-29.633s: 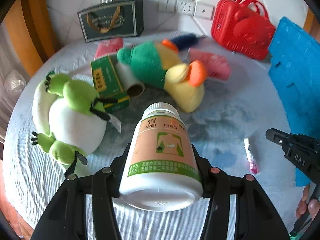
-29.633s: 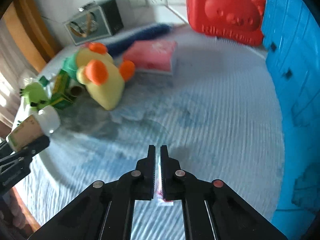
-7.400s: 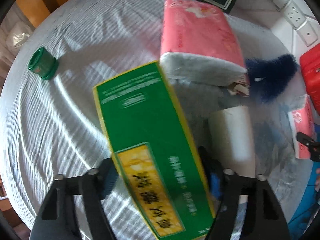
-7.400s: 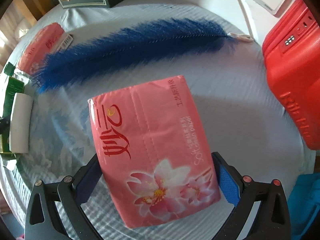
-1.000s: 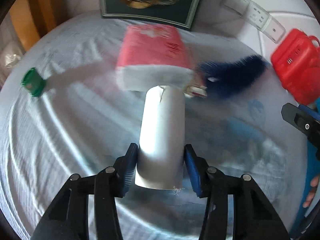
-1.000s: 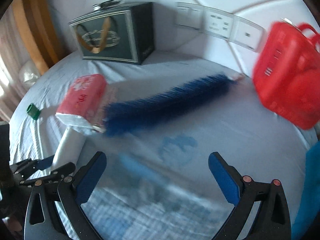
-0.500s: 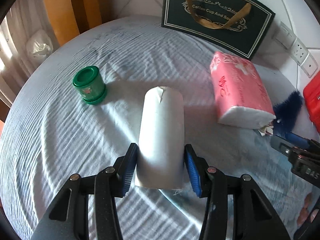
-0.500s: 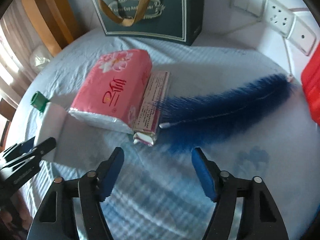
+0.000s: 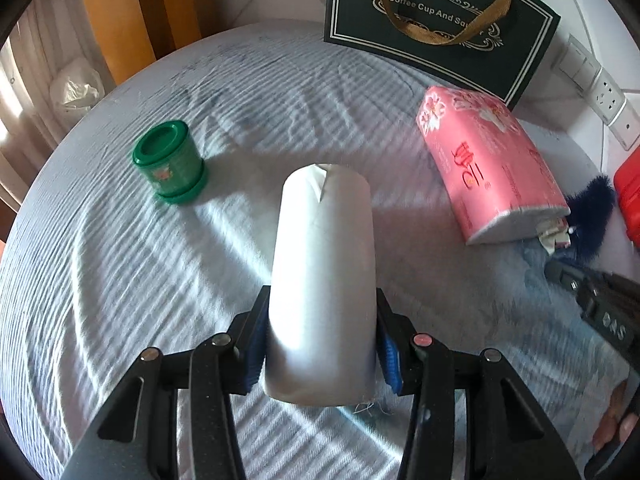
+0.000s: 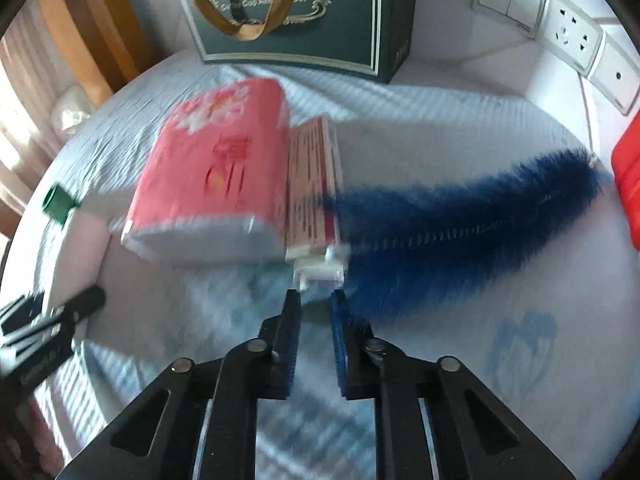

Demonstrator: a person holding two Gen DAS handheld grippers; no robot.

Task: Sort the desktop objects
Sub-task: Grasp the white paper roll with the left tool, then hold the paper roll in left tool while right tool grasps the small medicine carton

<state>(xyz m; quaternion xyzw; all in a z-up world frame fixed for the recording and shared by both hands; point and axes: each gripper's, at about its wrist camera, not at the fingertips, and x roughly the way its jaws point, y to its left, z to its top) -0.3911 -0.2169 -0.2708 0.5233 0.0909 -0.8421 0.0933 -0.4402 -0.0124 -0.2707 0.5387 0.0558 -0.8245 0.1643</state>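
Sorting looks midway; the left gripper point(image 9: 322, 344) clamps the white roll point(image 9: 322, 276) above the tablecloth point(image 9: 120, 260); the right gripper point(image 10: 316, 308) has just closed, jaws nearly together on nothing (the flat box point(image 10: 314, 192) lies just ahead); left lying: one green jar point(image 9: 170, 162), one pink tissue pack point(image 9: 488, 176), one blue feather point(image 10: 472, 216).

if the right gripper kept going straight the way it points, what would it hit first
Most likely the small pink-and-white tube lying just beyond the right gripper, between the pink tissue pack and the blue feather; blur leaves depth uncertain.
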